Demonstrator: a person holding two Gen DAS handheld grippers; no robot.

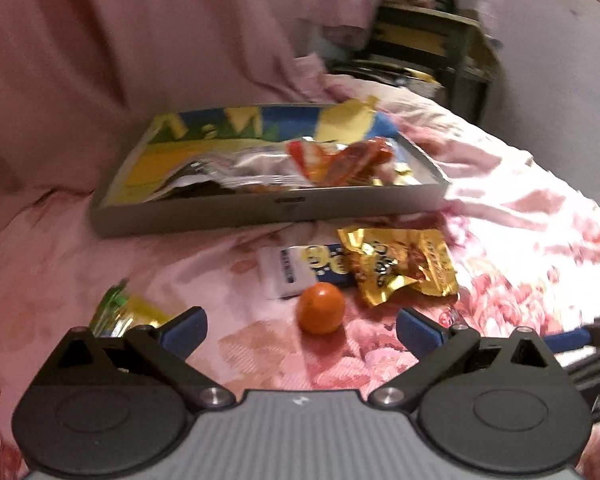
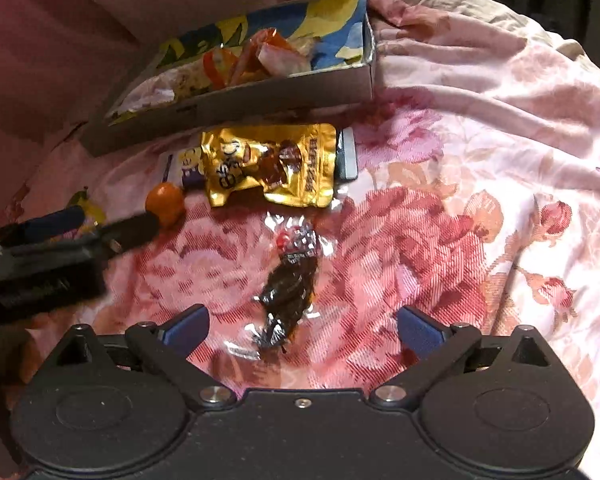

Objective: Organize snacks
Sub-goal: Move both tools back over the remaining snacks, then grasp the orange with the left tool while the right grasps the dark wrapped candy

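Both grippers hover wide and empty over snacks scattered on a floral pink bedspread [image 2: 440,220].

The left gripper [image 1: 302,328] has its blue-padded fingers spread far apart, with an orange [image 1: 321,308] lying just ahead between them, untouched. Beyond the orange, a gold packet [image 1: 400,264] overlaps a blue-and-white packet [image 1: 300,268], and a green-yellow wrapper [image 1: 120,312] lies beside the left finger. The right gripper [image 2: 302,326] is equally wide, and a dark candy in clear wrap [image 2: 292,284] lies between and just ahead of its fingertips. Farther back sits a shallow grey box [image 1: 260,212], tilted on the cloth, already holding a silver bag [image 1: 236,168] and orange-red wrappers [image 1: 352,160].
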